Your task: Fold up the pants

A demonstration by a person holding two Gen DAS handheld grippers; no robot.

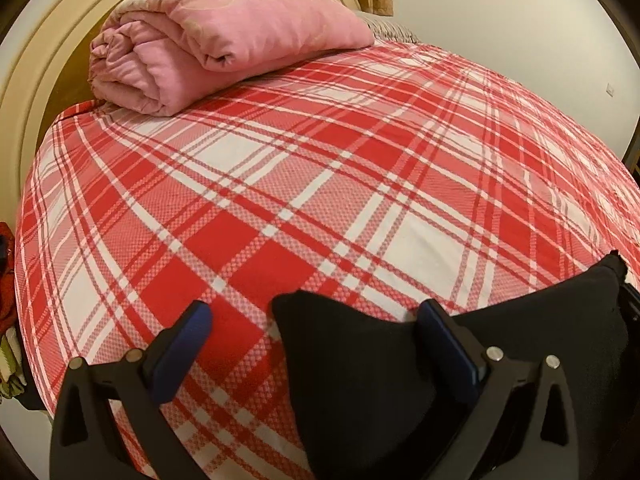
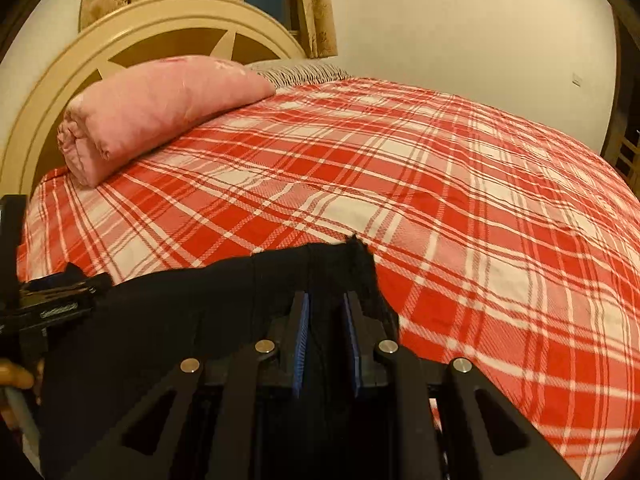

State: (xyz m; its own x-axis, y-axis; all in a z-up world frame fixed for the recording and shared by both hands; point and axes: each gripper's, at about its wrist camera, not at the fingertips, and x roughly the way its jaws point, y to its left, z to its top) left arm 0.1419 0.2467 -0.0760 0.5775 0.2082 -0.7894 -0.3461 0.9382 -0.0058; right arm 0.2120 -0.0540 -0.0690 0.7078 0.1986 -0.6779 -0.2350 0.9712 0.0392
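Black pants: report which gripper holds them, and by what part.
The right gripper is shut on the black pants at their upper edge, near a corner. The left gripper is open; the cloth lies between its fingers, unclamped.

Warm, even indoor light; soft shadows, no glare. Strong fisheye bending with dark corners. Right view slightly blurred.

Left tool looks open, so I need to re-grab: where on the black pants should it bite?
Take the raised black corner of the pants between the left tool fingers, coming from the near bed edge. That peak stands up off the plaid bedspread, so the fingers can straddle it.
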